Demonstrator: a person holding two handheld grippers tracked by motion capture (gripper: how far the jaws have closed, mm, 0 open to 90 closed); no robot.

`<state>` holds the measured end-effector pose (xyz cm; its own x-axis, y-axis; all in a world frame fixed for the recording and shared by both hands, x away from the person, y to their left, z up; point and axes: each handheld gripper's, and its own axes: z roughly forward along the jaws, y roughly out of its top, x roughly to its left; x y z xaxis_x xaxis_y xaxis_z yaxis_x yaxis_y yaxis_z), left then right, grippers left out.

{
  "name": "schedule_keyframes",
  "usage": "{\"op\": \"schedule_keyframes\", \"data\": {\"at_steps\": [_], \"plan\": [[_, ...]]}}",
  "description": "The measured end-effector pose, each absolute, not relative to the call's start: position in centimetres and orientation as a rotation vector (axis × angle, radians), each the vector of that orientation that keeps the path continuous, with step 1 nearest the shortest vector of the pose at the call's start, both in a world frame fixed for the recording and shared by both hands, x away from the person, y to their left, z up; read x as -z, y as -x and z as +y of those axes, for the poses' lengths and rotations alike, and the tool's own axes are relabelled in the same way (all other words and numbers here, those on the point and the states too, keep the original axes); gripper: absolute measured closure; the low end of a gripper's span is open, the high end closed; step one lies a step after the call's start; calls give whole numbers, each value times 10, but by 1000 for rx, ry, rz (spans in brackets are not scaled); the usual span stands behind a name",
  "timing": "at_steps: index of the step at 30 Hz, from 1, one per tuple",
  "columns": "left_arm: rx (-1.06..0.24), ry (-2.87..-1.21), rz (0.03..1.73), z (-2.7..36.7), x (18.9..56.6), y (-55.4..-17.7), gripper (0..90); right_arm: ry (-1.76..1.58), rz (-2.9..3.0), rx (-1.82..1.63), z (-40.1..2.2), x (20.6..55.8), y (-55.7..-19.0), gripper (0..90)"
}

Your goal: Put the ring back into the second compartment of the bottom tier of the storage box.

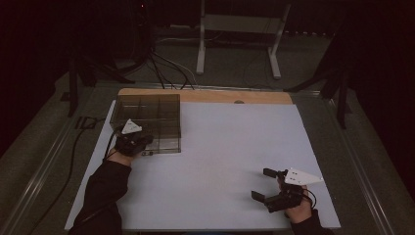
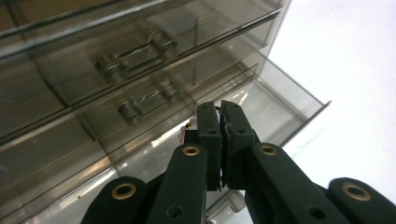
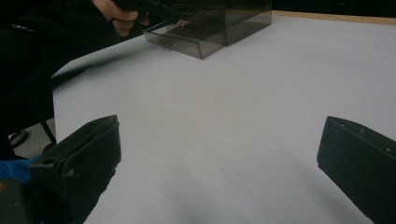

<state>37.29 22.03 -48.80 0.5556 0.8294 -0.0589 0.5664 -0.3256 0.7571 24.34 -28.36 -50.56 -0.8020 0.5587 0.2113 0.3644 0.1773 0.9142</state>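
— Smoky clear plastic, that was the drawer cabinet (image 1: pixel 147 115) at the far left of the white desk (image 1: pixel 215 161). Its lowest drawer (image 2: pixel 280 109) stood pulled out toward me.

— And your left tool?

— My left tool (image 2: pixel 219 122) was clenched, jaws pressed nearly together over that open drawer, just below the two closed drawer fronts with their handles (image 2: pixel 135 57). Something small and thin sat pinched between the pads; I could not tell what it was.

— The right one?

— My right tool (image 1: pixel 264 185) was released, jaws spread wide, holding nothing, low over bare desk near the front right corner, well apart from the cabinet. From its own camera I saw the cabinet far off, with my left hand (image 3: pixel 122 17) at the drawer.
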Motion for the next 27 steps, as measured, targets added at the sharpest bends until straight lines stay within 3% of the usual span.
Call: {"op": "schedule_keyframes", "data": {"at_steps": [12, 18, 27], "plan": [[-447, -2018, 1174, 219, 491, -374, 876, -911, 2276, -1690, -283, 506, -244, 0], [-486, -2000, 1207, 216, 485, -371, 614, -909, 2277, -1689, -284, 506, -243, 0], [-489, -1967, 1236, 215, 476, -366, 453, -902, 2276, -1686, -284, 506, -243, 0]]}}
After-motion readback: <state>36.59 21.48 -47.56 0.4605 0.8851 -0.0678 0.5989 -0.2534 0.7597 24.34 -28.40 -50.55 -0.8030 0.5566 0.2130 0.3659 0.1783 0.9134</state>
